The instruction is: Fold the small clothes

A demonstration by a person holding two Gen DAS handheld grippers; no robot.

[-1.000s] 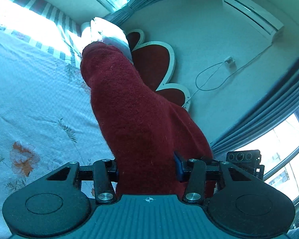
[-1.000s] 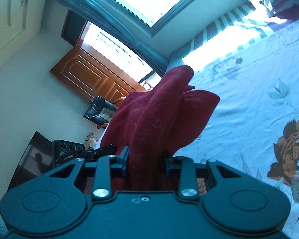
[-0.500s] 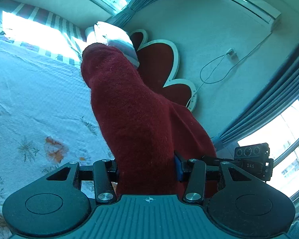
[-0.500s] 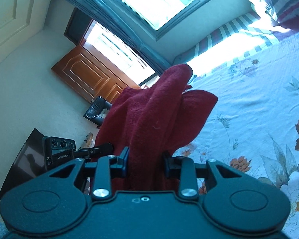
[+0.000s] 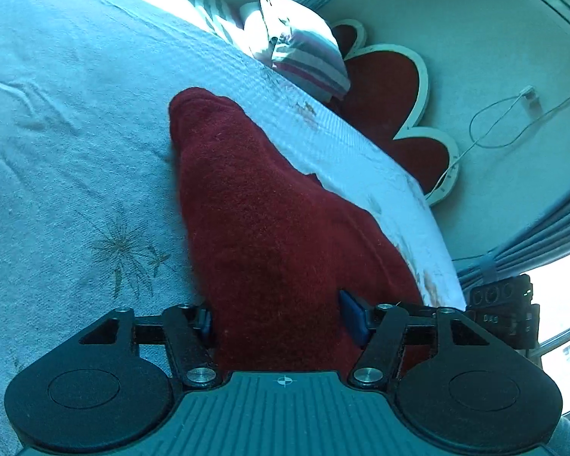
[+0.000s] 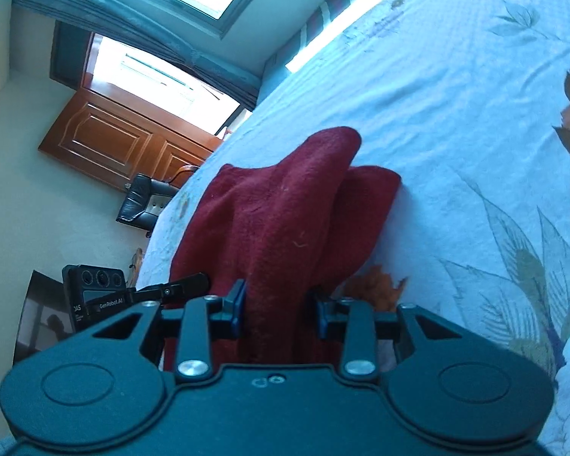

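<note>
Nearest to me, my left tool (image 5: 283, 321) is clamped on a bunched edge of the dark red garment (image 5: 254, 205), the blue pads pressing the fleece from either side. My right tool (image 6: 277, 309) pinches another gathered part of the same garment (image 6: 285, 220), jaws drawn in tight on the cloth. In the right wrist view the left tool shows at about 9 o'clock, so the two grips sit near each other along one edge.

Beyond the tools, the garment runs away toward 12 o'clock and droops onto the bed (image 5: 64, 144), its far end touching the pale floral bedspread. In the right view it lies in two thick lobes side by side, more bunched than flat.

Farther out, a striped pillow (image 5: 307, 57) rests at 1 o'clock by the red headboard (image 5: 383, 87); the wooden door (image 6: 121, 144) stands at 10 o'clock in the right view.

I judge the folding barely under way: no clean fold shows yet. What is left is spreading it flat on the bed, folding it over and smoothing it.
</note>
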